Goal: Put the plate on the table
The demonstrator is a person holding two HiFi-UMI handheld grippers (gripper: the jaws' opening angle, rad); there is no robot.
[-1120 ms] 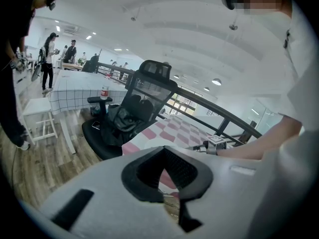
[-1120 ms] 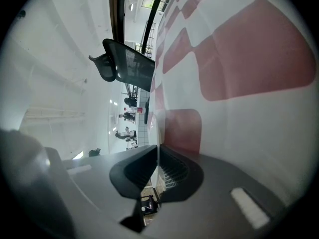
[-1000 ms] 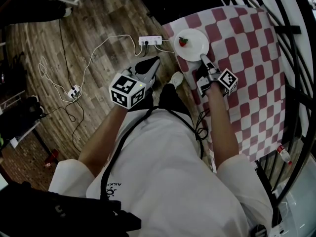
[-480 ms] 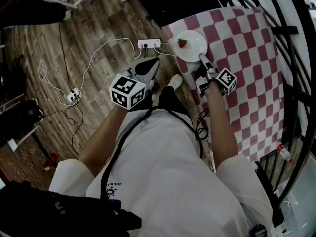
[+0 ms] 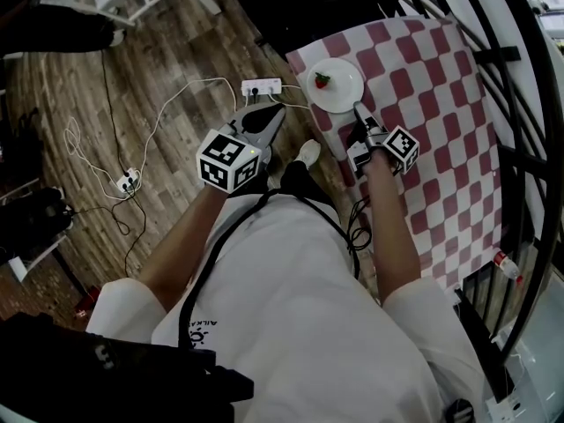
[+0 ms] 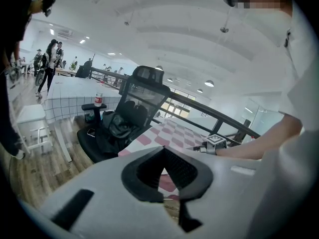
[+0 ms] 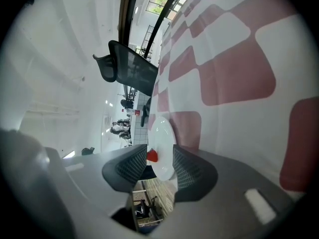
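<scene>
On checked tablecloth (image 5: 441,104) lies the plate (image 5: 342,93); wood floor (image 5: 176,51) beside.

Too small to name: the red thing (image 5: 322,79) on the plate (image 5: 339,86). In the right gripper view, loses the plate's near rim behind the right gripper (image 7: 159,158), jaws just opening with that rim between them. In the left gripper view, hides most of the table (image 6: 174,133) behind the left gripper (image 6: 163,151). In the head view, crosses the table's right side with black railing (image 5: 533,166).

nothing legible — the small print on the white shirt (image 5: 291,315) is too blurred to read, and the red label on the bottle (image 6: 98,99) is too small.
</scene>
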